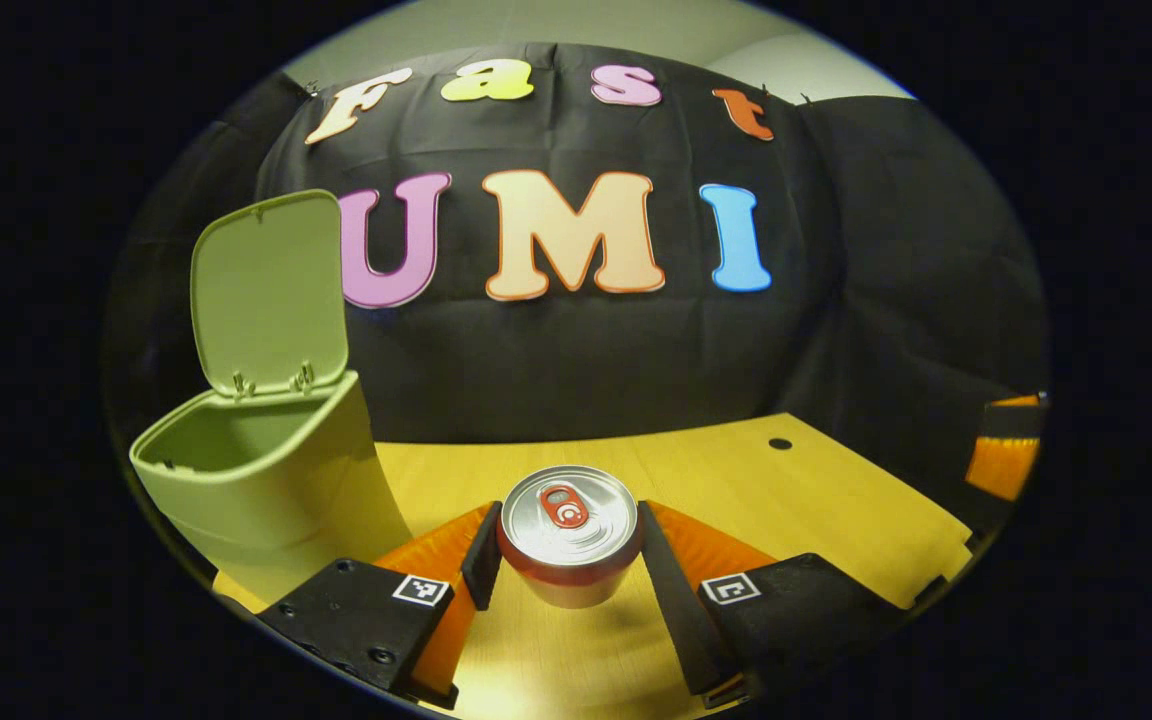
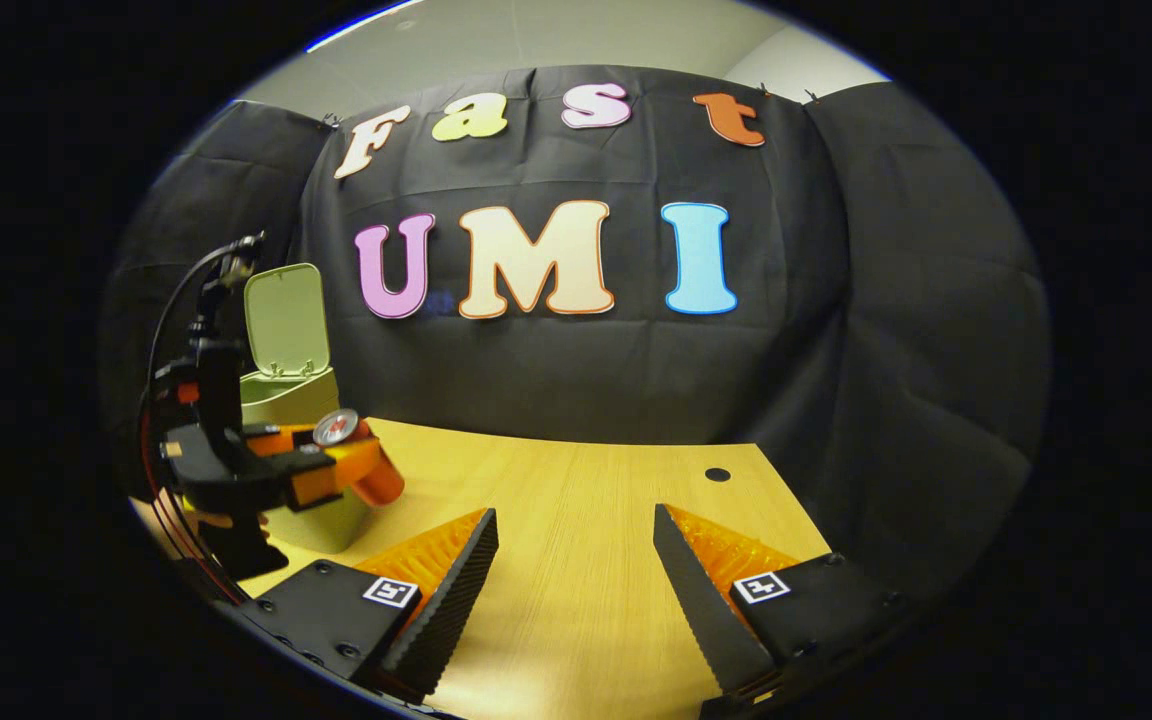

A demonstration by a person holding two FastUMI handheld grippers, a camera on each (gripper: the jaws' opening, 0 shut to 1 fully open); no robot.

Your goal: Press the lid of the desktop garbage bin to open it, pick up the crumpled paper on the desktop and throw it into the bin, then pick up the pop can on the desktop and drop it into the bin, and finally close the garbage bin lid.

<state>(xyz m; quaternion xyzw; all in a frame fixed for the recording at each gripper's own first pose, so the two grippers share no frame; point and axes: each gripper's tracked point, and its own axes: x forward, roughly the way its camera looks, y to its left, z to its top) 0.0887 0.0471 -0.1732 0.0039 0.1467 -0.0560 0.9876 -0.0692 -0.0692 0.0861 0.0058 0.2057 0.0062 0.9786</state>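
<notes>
Left gripper view: the left gripper has its jaws closed on the red aluminium pop can with a silver top, one finger pressing each side of the can wall just below the rim. The can appears lifted clear of the yellow wooden worktop and sits upright. Judged by its type, the can is light, thin-walled and smooth; a firm squeeze could dent it, a loose one could let it slip. A mid-wall hold on opposite sides suits it. The pale green plastic desktop bin stands toward the worktop's left edge, its hinged lid raised upright and the mouth open.

Right gripper view: the right gripper hangs above the bare worktop, jaws wide apart and holding nothing. The left gripper appears farther off at the left, carrying the can just beside the bin. The worktop is flat, smooth wood grain with a small dark hole near its far edge.
</notes>
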